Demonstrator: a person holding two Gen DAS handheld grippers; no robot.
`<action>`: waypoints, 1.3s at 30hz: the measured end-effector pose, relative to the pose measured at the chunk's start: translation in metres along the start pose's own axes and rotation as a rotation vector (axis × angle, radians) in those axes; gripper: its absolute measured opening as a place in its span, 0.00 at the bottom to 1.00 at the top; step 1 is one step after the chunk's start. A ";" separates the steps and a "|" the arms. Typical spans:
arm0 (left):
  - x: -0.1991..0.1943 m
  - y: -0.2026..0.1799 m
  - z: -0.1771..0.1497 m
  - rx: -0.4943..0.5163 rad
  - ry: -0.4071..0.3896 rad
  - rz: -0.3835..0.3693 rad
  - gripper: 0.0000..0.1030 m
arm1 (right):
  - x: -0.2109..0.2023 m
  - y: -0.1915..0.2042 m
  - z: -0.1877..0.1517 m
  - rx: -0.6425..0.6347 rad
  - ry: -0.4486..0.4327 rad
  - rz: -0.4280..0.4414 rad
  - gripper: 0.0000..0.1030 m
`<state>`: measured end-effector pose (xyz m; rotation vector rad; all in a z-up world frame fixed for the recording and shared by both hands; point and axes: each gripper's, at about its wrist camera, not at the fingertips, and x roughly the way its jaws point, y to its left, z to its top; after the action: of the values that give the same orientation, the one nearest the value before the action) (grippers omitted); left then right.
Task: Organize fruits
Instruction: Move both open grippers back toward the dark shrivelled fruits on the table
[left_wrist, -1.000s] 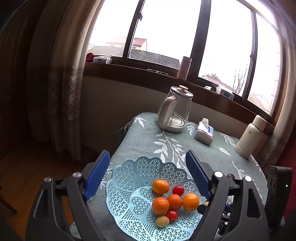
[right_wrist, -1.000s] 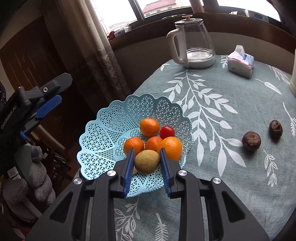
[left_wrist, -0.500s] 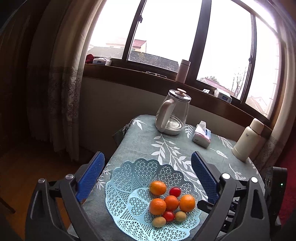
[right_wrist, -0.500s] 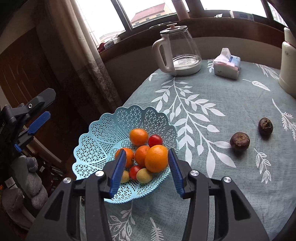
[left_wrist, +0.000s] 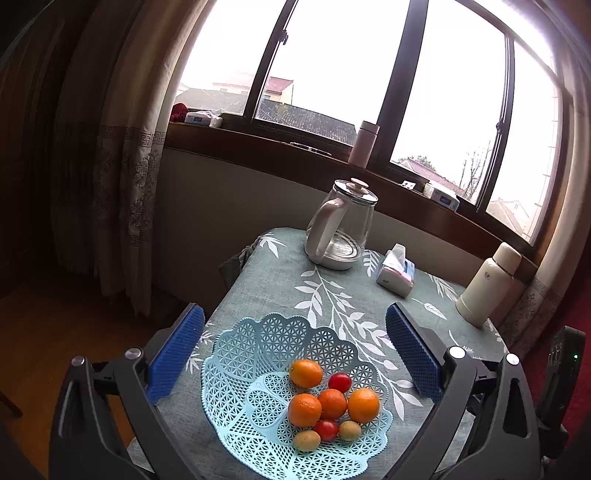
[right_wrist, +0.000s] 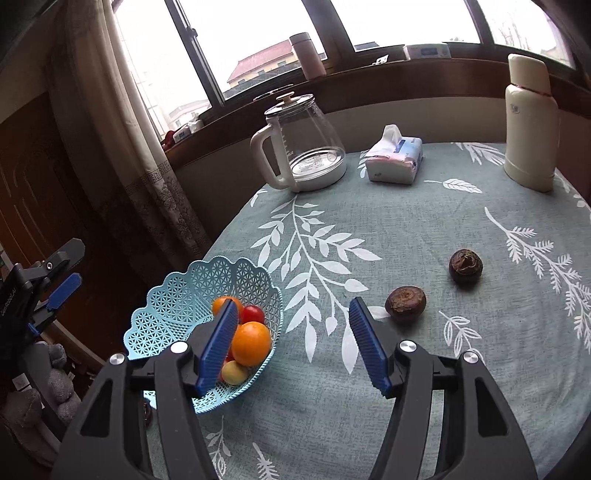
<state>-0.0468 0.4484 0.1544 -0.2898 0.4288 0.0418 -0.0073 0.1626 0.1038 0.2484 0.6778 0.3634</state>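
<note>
Left gripper: jaws wide apart, empty, above the basket | right gripper: jaws wide apart, empty, over the tablecloth just right of basket | basket holds oranges, tomatoes, two small yellow fruits | two dark brown fruits on cloth, right of basket, well apart from it.

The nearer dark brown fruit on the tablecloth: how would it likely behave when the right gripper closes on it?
The nearer dark fruit looks roundish, so a nudge from one finger might roll it across the tablecloth. Its wrinkled, matte skin probably grips the ribbed pads well. It looks shrivelled, so possibly light and somewhat soft.
</note>
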 end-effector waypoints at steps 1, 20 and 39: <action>0.000 0.000 0.000 0.000 0.000 0.000 0.97 | -0.004 -0.004 0.001 0.010 -0.018 -0.006 0.70; 0.000 -0.019 -0.006 0.041 0.006 -0.032 0.97 | -0.024 -0.066 0.001 0.151 -0.076 -0.090 0.71; 0.006 -0.039 -0.017 0.097 0.039 -0.061 0.97 | -0.021 -0.091 -0.009 0.203 -0.067 -0.125 0.71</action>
<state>-0.0442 0.4058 0.1481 -0.2086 0.4591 -0.0442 -0.0062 0.0724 0.0782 0.4071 0.6613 0.1656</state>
